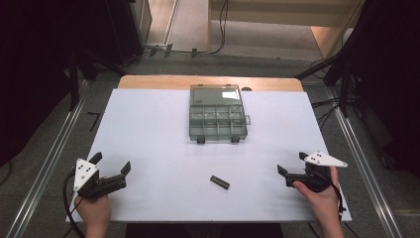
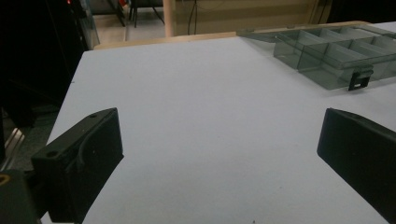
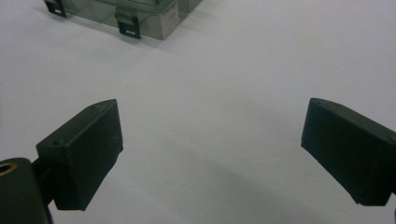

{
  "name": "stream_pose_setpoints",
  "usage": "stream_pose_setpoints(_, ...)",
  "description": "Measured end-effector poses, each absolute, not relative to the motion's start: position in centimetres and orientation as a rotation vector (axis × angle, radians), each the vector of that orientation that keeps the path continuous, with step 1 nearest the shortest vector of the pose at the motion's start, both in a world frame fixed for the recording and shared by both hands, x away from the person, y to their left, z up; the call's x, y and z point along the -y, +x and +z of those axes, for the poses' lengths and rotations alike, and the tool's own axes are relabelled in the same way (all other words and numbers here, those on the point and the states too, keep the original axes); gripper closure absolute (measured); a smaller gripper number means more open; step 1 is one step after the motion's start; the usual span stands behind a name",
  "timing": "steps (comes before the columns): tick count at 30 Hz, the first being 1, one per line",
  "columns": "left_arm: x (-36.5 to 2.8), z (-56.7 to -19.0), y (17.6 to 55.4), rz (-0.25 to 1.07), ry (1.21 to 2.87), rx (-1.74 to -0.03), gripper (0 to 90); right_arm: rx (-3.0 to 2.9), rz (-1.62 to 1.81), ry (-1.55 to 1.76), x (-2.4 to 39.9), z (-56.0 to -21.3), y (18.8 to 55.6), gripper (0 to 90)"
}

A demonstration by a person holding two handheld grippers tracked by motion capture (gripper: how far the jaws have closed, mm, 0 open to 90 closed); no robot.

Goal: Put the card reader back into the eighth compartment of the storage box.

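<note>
A clear grey compartment box [image 1: 218, 119] lies open at the far middle of the white table [image 1: 148, 129], its lid folded back. The box [image 2: 336, 56] appears at the upper right of the left gripper view, and the box [image 3: 140, 14] sits at the top of the right gripper view. A small black block [image 1: 219, 182] lies near the front middle. My left gripper [image 1: 111, 163] rests open at the front left, nothing between its jaws. My right gripper [image 1: 291, 163] rests open at the front right, equally empty.
Metal rails [image 1: 54, 144] run along both sides of the table. A wooden strip [image 1: 148, 81] borders the far edge. Cables [image 1: 218, 29] lie on the floor beyond. White surface spreads between the box and the grippers.
</note>
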State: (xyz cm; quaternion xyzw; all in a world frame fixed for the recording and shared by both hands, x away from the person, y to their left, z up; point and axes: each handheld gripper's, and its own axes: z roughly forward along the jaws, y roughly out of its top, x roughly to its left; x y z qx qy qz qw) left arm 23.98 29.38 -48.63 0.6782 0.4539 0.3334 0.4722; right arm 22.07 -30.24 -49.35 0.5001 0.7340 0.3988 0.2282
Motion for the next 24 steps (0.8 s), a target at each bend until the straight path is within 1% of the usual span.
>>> stream_pose_setpoints(24, -29.5, -48.6, 24.0, 0.81, 1.646, -1.112, 0.4, -2.114, 1.146, 1.271, 25.6, -47.4, 23.0, 4.0)
